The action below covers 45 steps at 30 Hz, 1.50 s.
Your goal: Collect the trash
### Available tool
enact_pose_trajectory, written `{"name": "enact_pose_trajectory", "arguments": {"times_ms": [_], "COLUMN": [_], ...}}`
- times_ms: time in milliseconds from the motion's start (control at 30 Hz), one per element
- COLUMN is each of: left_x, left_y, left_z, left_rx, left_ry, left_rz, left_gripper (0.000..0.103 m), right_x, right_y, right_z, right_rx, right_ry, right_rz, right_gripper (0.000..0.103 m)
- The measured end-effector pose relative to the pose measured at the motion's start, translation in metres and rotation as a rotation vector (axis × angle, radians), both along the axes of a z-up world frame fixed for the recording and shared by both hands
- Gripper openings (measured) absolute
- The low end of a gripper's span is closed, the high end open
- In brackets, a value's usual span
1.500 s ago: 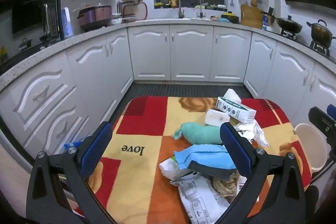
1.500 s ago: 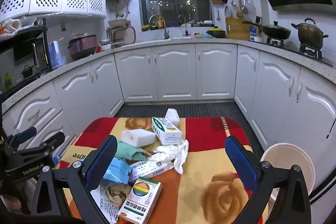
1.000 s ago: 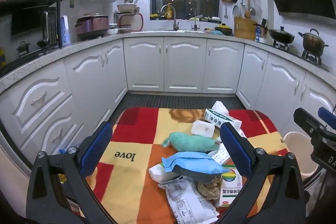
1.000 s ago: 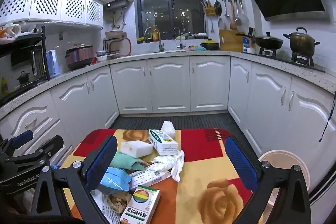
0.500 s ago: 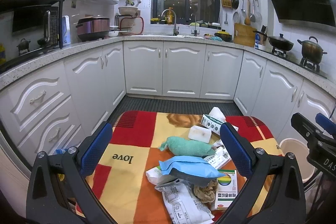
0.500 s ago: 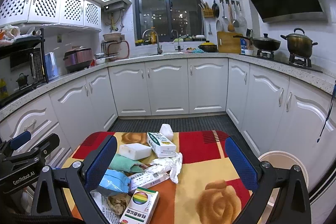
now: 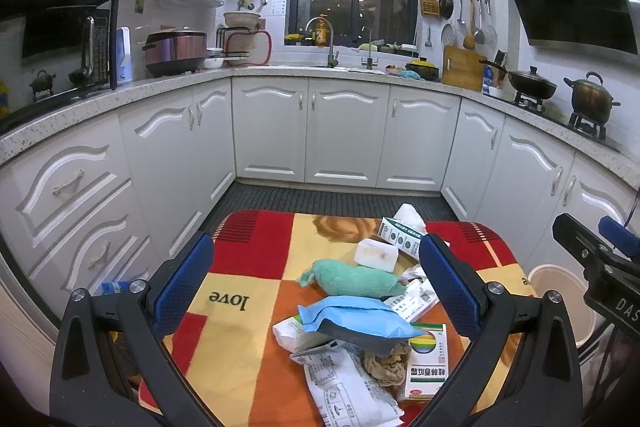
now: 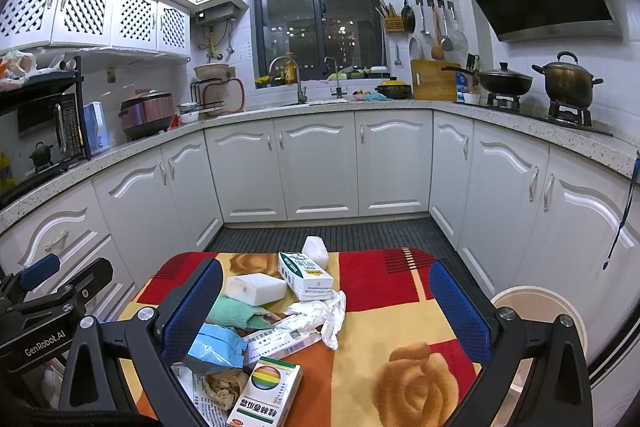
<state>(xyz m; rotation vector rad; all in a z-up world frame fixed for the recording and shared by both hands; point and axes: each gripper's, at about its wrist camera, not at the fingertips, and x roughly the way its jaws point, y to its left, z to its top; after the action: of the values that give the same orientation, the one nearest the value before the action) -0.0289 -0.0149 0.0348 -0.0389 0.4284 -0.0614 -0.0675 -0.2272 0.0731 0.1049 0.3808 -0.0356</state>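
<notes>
Trash lies heaped on a table with a red, yellow and orange cloth (image 7: 256, 267) (image 8: 400, 315): a blue pouch (image 7: 356, 319) (image 8: 216, 345), a green rag (image 7: 352, 277) (image 8: 230, 311), a white sponge block (image 7: 376, 255) (image 8: 256, 289), a green-and-white carton (image 7: 400, 231) (image 8: 306, 275), a rainbow-marked box (image 7: 426, 363) (image 8: 266, 391), crumpled white plastic (image 8: 324, 313) and printed wrappers (image 7: 348, 395). My left gripper (image 7: 320, 287) hangs open above the pile's near side. My right gripper (image 8: 328, 311) is open too, above the table and holding nothing.
A white bin (image 7: 560, 295) (image 8: 536, 311) stands on the floor right of the table. White cabinets (image 7: 344, 139) and counters run around the room, with pots (image 8: 568, 79) on a stove at right. Dark floor matting (image 8: 336, 231) lies beyond the table.
Both grippers have risen and drawn back from the table, so the pile looks smaller and lower in both views. Both stayed open; nothing was picked up.
</notes>
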Motion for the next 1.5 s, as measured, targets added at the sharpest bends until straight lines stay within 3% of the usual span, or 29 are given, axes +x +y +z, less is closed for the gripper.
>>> {"name": "enact_pose_trajectory", "arguments": {"times_ms": [1500], "left_x": [0.002], "left_y": [0.0], "left_z": [-0.007], "left_rx": [-0.014], "left_ry": [0.038], "left_rz": [0.011], "left_gripper": [0.102], "right_x": [0.011], "right_y": [-0.003], "right_z": [-0.01], "right_rx": [-0.004], "right_ry": [0.046], "right_rz": [0.01], "right_gripper": [0.102]}}
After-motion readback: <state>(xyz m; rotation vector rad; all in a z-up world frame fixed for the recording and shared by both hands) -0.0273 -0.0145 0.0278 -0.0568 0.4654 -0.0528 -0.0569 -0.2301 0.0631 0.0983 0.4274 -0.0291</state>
